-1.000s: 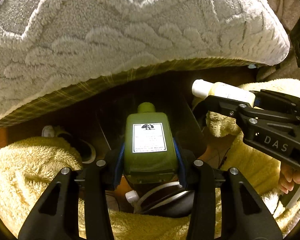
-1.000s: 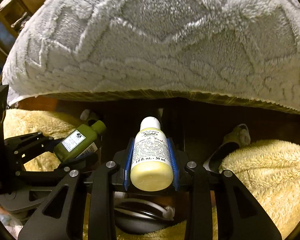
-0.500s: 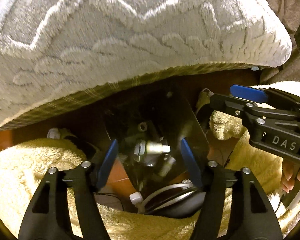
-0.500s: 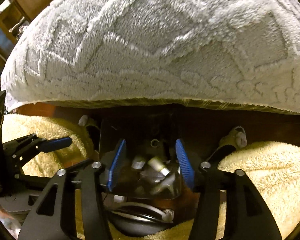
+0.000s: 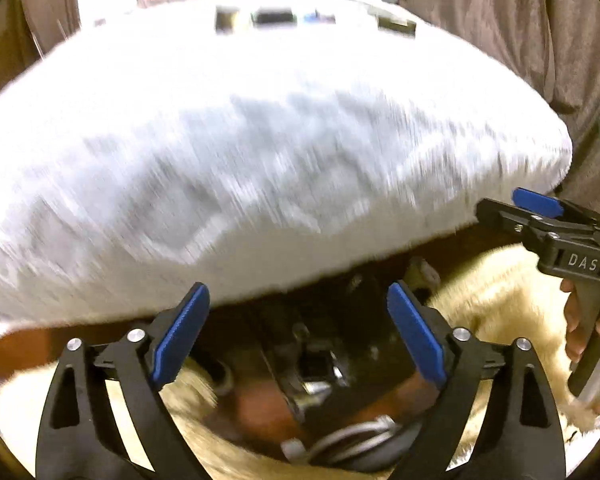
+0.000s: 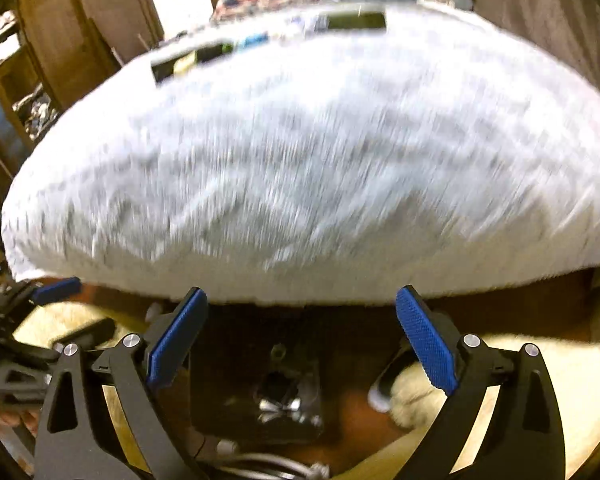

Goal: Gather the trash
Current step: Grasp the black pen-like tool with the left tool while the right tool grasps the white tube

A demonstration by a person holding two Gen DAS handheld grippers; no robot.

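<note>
Down near the lens, the left gripper has just been opening and its blue pads stand wide with nothing between them; the right gripper has likewise spread, empty. Below both sits a dark bin with small blurred trash items inside, flanked by cream fluffy fabric. Beyond, a large grey-white plush cushion fills the view, with blurred objects lying at its far edge.
</note>
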